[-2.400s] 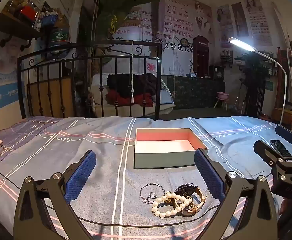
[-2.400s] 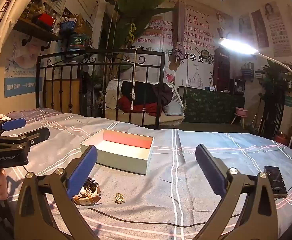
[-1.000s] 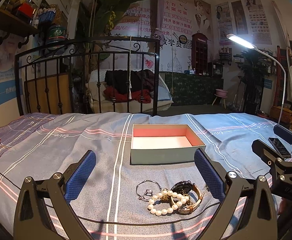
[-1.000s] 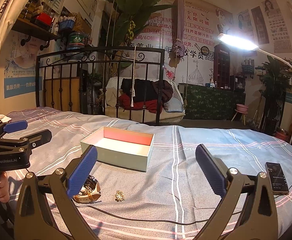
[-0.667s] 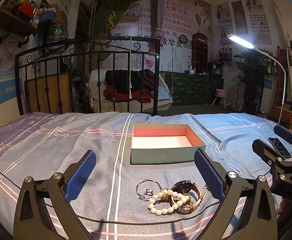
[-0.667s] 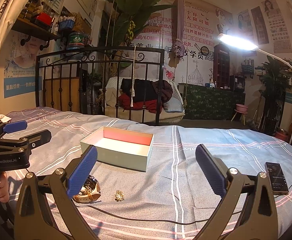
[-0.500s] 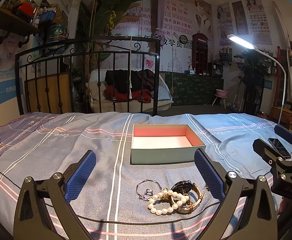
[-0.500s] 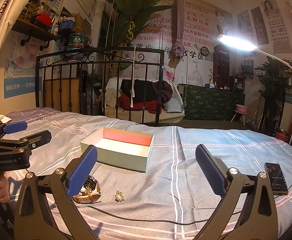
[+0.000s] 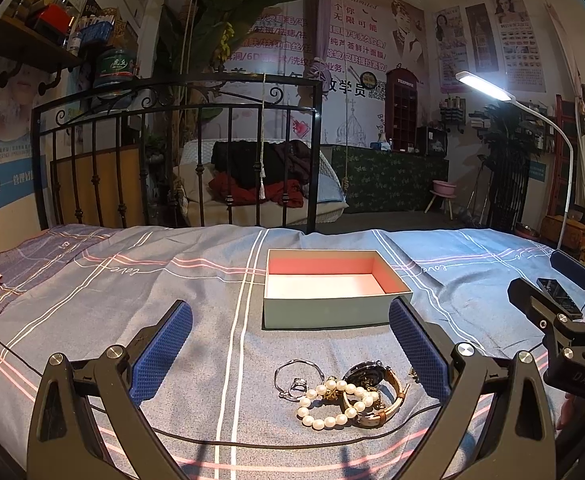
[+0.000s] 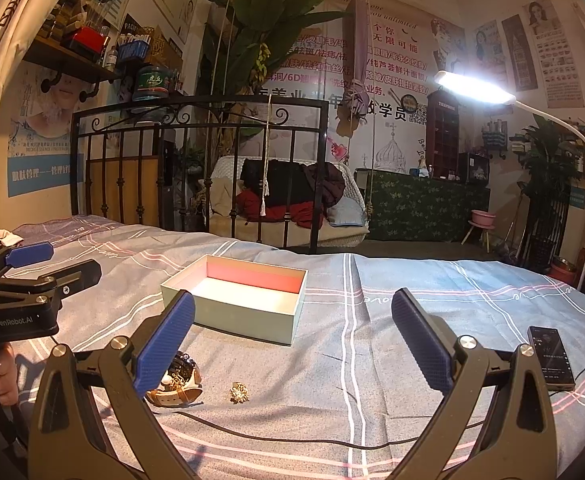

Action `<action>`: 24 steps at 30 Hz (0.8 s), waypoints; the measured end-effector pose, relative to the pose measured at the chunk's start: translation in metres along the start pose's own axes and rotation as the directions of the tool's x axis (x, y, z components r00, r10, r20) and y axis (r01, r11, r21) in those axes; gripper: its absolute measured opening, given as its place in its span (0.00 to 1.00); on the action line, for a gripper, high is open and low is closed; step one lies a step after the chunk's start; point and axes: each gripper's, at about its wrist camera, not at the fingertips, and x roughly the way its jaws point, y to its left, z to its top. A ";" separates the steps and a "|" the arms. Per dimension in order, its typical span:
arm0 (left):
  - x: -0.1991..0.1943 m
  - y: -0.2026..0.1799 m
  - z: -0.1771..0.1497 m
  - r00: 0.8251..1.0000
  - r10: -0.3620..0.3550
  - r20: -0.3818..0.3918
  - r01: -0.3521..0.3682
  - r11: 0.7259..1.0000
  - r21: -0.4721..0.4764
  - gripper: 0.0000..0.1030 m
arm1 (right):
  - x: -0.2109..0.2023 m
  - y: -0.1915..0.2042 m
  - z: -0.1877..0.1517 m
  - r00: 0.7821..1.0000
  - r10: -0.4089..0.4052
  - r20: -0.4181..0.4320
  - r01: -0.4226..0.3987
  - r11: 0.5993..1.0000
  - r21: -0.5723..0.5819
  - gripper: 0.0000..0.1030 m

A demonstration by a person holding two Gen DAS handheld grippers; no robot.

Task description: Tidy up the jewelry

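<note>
Jewelry lies in a small heap on the bedspread (image 9: 132,304) close to the near edge, and as far as I can judge none of it has been sorted yet. Nearest me in the left view is the pearl bracelet (image 9: 329,402), touching the watch (image 9: 374,384) with its tan strap, and just beside them to the left the thin silver bangle (image 9: 292,372) with a ring inside its loop. From my right view a small gold brooch (image 10: 239,393) sits apart from the watch, a little toward the right edge. A black cable (image 10: 292,436) runs across the bedspread in front of the heap.

My left gripper (image 9: 290,354) hovers over the heap with its fingers spread wide and nothing between them. My right gripper (image 10: 292,340) is likewise released and empty, over bare cloth to the right of the pieces.

Farther on, near the middle of the bed, stands the box (image 9: 334,292), pale outside, pink inside, with nothing visible in it. So every piece is left to carry over. A phone (image 10: 550,356) lies toward the right edge.
</note>
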 end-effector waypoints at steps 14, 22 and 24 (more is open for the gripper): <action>0.000 0.001 -0.001 1.000 0.000 -0.001 0.000 1.000 -0.003 0.94 | -0.001 -0.001 0.000 1.000 0.000 -0.009 0.000 1.000 0.002 0.94; 0.000 0.000 -0.004 1.000 -0.002 -0.004 0.002 1.000 -0.003 0.94 | 0.000 -0.002 0.000 1.000 -0.002 -0.011 0.002 1.000 0.001 0.94; 0.000 0.000 -0.004 1.000 -0.003 -0.003 0.003 1.000 -0.004 0.94 | 0.000 -0.002 0.000 1.000 -0.002 -0.013 0.002 1.000 0.003 0.94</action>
